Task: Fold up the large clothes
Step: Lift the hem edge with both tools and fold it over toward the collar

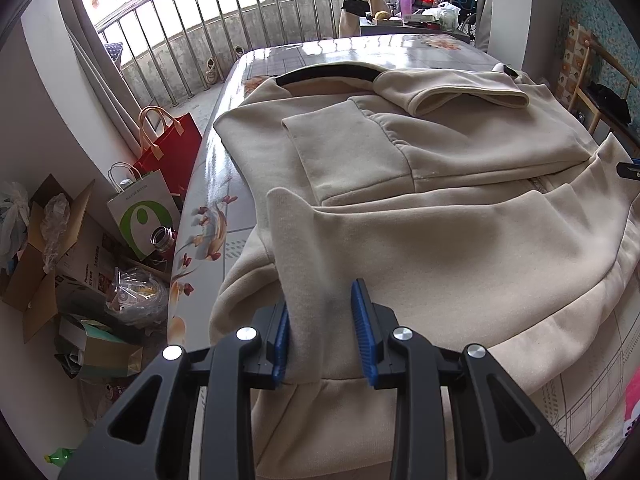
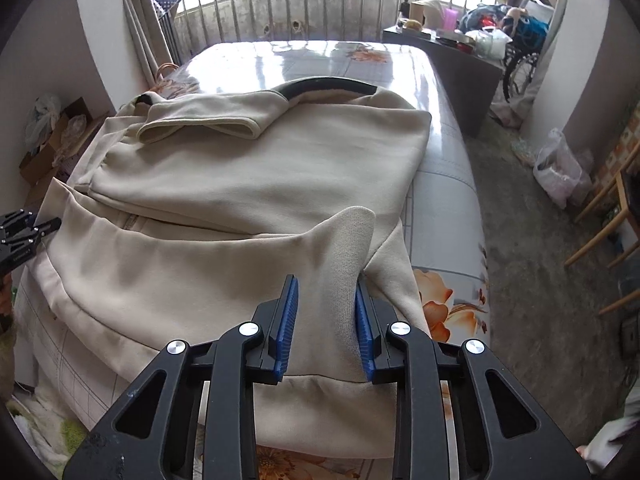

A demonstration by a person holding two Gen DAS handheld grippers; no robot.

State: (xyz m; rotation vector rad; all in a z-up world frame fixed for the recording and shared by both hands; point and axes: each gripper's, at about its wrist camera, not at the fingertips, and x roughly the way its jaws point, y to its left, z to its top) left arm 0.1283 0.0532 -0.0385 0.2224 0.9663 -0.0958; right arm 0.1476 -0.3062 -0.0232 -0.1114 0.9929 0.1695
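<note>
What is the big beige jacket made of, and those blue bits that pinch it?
The beige jacket looks like thick, soft fleecy knit, probably cotton blend: matte, fuzzy surface, rounded folds. The blue pads on the left hand-held gripper and the right hand-held gripper look like ribbed rubber or plastic; fine ridges show, though the exact material is unclear. The table top seems glossy, since it reflects the window.

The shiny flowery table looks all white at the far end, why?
Left wrist view: window daylight bounces off the glossy flower-patterned table, washing it out. Right wrist view: the same glare, and the fisheye lens bends the metal window railing. The beige fleece hoodie stays evenly lit and sharp.
</note>
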